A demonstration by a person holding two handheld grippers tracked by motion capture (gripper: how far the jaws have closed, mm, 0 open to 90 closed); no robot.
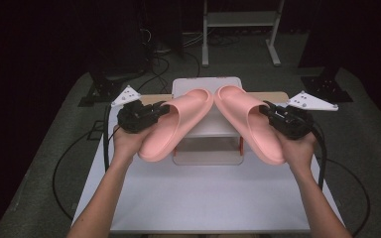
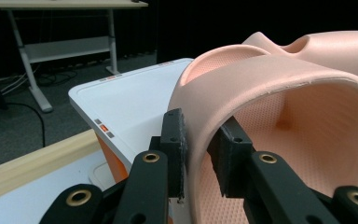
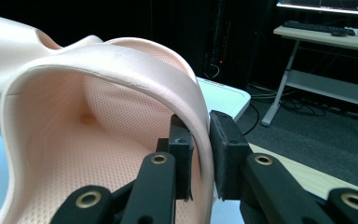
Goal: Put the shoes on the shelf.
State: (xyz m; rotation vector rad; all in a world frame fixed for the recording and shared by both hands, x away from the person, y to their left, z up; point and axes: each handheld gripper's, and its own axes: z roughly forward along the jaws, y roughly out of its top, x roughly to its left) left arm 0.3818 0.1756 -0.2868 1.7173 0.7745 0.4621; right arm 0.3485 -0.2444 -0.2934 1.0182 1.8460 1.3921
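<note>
Above the white table (image 1: 203,198), a person holds two pink slides aloft, the left gripper (image 1: 159,110) clamped on the strap of the left slipper (image 1: 171,126) and the right gripper (image 1: 269,110) clamped on the strap of the right slipper (image 1: 250,124). Each shoe's long axis runs from the heel near its own hand up and inward, so the toes converge and nearly touch over the white shoe rack (image 1: 208,124) (soles turned outward). Any set-down looks to hinge on that rack lying just ahead of and beneath both toes, equally near either hand.
</note>
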